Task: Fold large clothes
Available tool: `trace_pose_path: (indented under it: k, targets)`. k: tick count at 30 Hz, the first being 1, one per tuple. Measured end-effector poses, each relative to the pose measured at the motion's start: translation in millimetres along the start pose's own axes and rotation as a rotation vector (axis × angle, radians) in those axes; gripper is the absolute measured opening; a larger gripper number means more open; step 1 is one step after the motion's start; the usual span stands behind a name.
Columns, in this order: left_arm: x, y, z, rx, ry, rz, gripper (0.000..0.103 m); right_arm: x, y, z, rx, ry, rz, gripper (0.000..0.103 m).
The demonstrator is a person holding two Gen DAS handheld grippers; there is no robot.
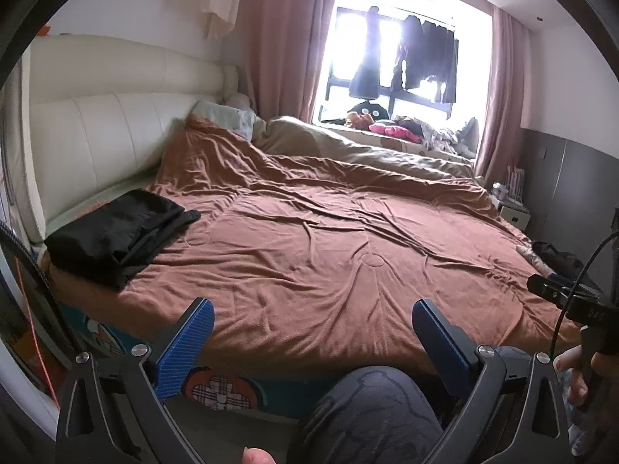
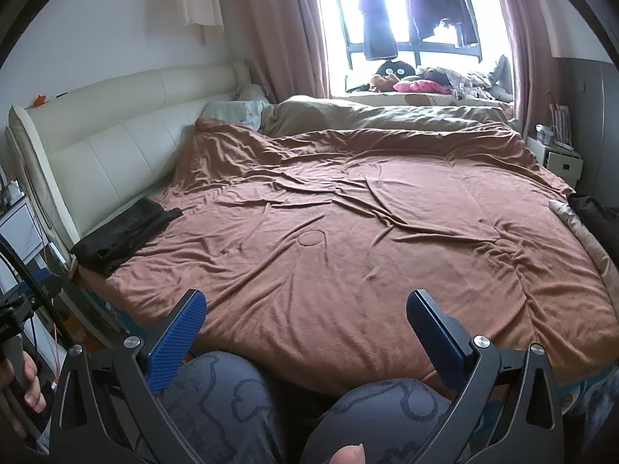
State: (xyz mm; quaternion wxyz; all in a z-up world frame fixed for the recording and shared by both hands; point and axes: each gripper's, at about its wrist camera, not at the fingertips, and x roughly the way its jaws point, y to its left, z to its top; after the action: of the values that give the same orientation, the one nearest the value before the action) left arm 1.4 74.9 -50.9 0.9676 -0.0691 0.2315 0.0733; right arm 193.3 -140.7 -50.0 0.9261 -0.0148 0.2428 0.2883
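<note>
Mostly a brown blanket (image 2: 348, 232) fills both views, spread wrinkled over the bed, with a cream headboard (image 2: 116, 143) along its left side. Folded black clothes (image 1: 120, 232) lie on the blanket's near left corner, just beside the headboard. Both the left gripper (image 1: 311, 323) and the right gripper (image 2: 305, 315) hang at the blanket's near edge, fingers spread wide with nothing between them.

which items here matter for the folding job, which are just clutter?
Job:
- black folded garment near the headboard
- dark clothing at the bed's right edge
- left claw, open
- right claw, open

Clutter:
- brown blanket
- beige duvet
- pillow
- windowsill pile
- hanging clothes
</note>
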Motion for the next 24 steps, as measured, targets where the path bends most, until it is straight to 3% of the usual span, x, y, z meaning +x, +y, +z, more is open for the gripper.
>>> trace_pose_path:
  k: [24]
  targets:
    - [-16.2, -5.5, 7.2, 0.007, -0.052, 0.024, 0.103, -2.5, 5.3, -0.4, -0.020, -0.010, -0.017, 0.103]
